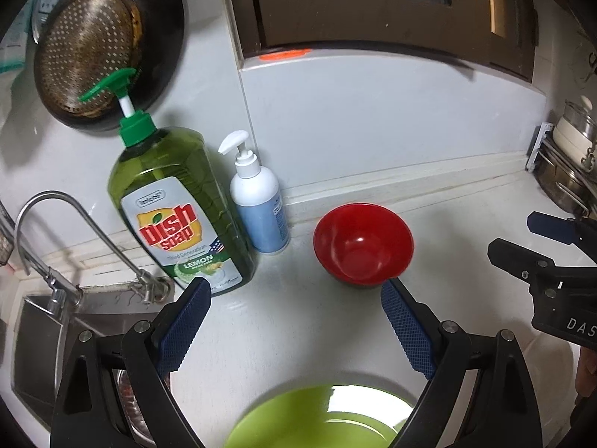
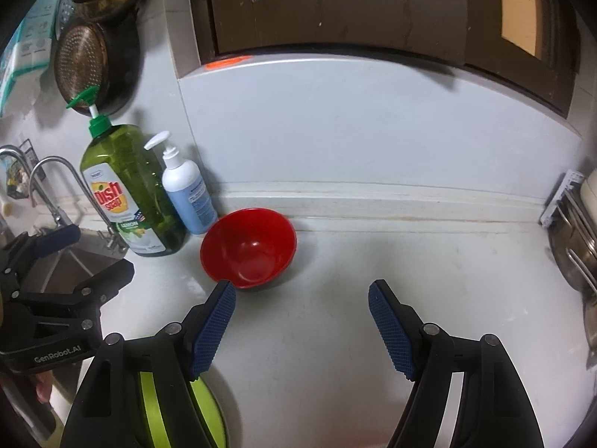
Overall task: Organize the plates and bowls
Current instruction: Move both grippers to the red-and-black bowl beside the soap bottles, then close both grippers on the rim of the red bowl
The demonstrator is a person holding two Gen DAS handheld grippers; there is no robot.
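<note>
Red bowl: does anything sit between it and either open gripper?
Nothing visible does. The red bowl stands alone on the white counter, with bare surface between it and the right gripper. The left gripper also faces it unobstructed. The dish soap bottle stands off to its left.

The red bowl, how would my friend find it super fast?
Look along the white counter by the wall, right of the sink. After the big green dish soap bottle and small white pump bottle sits the red bowl, the only red, round, open thing there.
</note>
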